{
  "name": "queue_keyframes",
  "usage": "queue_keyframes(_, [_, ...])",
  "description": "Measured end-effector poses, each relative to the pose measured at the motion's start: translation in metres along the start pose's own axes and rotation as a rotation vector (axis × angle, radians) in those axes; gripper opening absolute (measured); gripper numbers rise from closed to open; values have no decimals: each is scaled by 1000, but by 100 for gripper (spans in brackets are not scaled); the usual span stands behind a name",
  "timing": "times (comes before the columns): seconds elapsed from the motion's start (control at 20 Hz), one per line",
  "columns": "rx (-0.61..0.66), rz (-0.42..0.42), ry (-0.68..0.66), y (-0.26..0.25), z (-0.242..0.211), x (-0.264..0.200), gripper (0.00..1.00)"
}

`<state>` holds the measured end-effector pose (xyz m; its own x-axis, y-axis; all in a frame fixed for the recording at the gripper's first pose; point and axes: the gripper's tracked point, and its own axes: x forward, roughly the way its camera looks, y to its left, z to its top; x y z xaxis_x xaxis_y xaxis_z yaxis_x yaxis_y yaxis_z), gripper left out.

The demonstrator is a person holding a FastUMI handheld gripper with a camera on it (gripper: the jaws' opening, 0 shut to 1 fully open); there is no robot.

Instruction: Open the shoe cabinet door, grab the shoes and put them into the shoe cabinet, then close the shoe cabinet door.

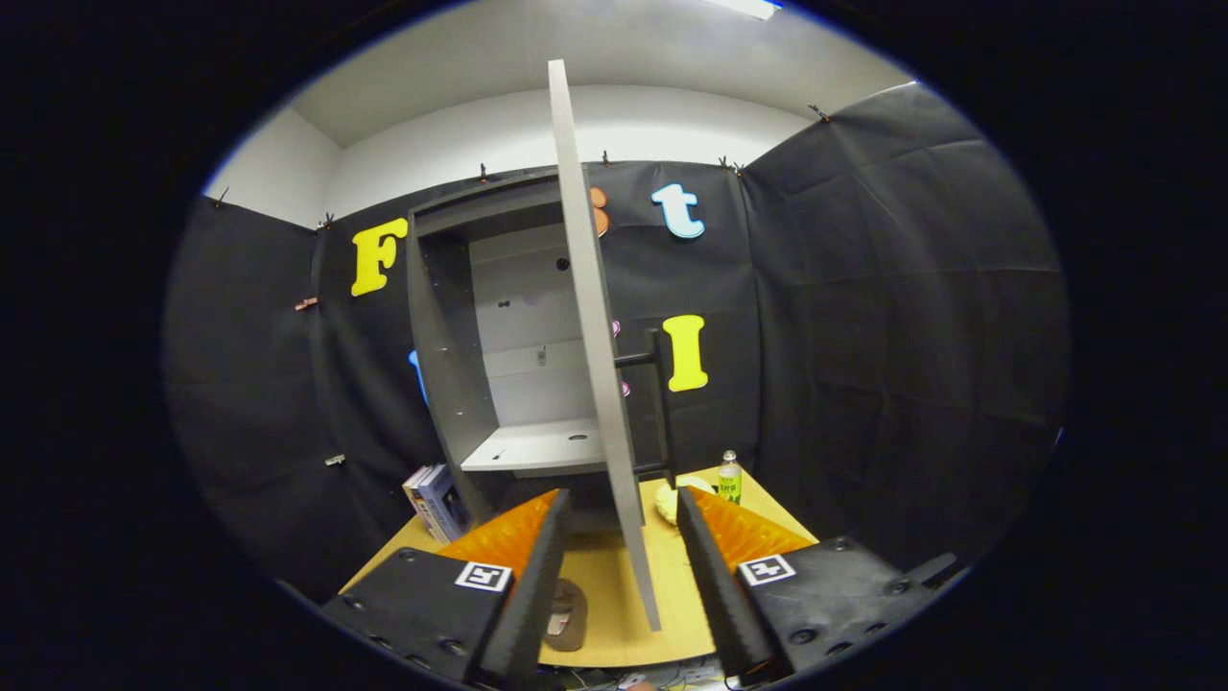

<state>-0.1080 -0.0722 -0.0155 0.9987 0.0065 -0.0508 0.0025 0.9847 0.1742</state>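
A grey shoe cabinet (460,317) stands upright in the centre of the frame, on a light wooden table (614,595) that fills the lower middle; black cloth walls close in on the left, right and behind, with a pale ceiling across the top. The cabinet's door (595,336) is swung wide open and seen almost edge-on; it runs as a thin pale panel from the top centre of the frame down to the lower centre, ending between the two fingers. To the left of the door the cabinet's inside is visible; a pale back wall with a few small holes, and a flat shelf (537,446) near the bottom with nothing on it.

The gripper (622,513) rises from the bottom of the frame, its fingers spread apart with the door's lower edge in the gap between them; neither finger is seen pressing on the door.

A brown shoe (568,614) lies on the table at the lower centre, just beside the left finger and partly hidden by it. Left of the cabinet's base, a few books (436,499) stand leaning; to the right of the door, beyond the right finger, a small bottle (730,478) stands upright, with a pale yellow crumpled thing (670,501) just beside it that I cannot identify.
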Motion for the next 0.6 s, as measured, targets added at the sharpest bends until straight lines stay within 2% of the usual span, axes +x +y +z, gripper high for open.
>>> queue_keyframes(0.1, [-17,37,13,22,-13,-2,92])
queue_keyframes(0.15, [-28,56,34,32,-23,-2,95])
queue_keyframes(0.4, [-39,159,120,83,-66,9,96])
queue_keyframes(0.6, [-62,164,209,96,-119,33,97])
